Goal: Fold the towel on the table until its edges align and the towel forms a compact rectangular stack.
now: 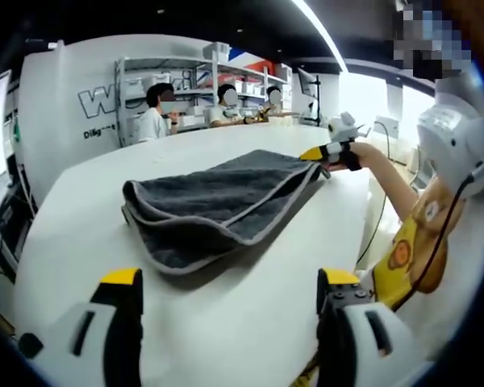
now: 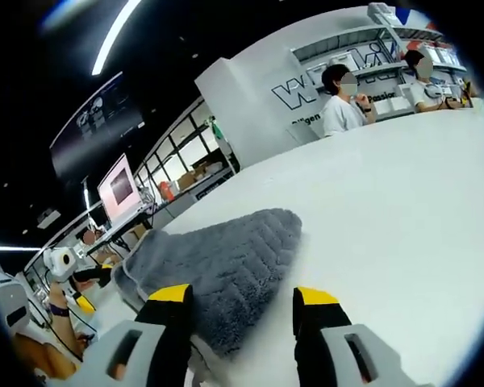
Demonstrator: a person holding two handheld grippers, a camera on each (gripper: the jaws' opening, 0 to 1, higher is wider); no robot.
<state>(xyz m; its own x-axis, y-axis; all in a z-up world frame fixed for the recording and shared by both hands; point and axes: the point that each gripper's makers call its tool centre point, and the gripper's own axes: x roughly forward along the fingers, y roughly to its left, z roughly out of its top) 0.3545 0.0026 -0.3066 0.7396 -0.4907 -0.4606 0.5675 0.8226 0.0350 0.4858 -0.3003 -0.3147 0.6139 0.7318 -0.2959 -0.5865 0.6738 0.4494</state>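
Lying folded once on the white table [image 1: 226, 322], grey towel [image 1: 218, 205], our left gripper [image 1: 226, 300] jaws apart and short of its near edge, our right gripper [image 2: 242, 314] jaws spread, towel corner between them, contact unclear, three people seated beyond.

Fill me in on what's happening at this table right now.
A person is folding a grey towel on a white table with a hand-held gripper in each hand. The towel is already doubled over, one layer lying on another. The right hand-held gripper sits at the towel's far corner in the left gripper view; its jaws stand apart around the towel's edge in the right gripper view. The left hand-held gripper hangs open, short of the towel. Three people sit by shelves behind.
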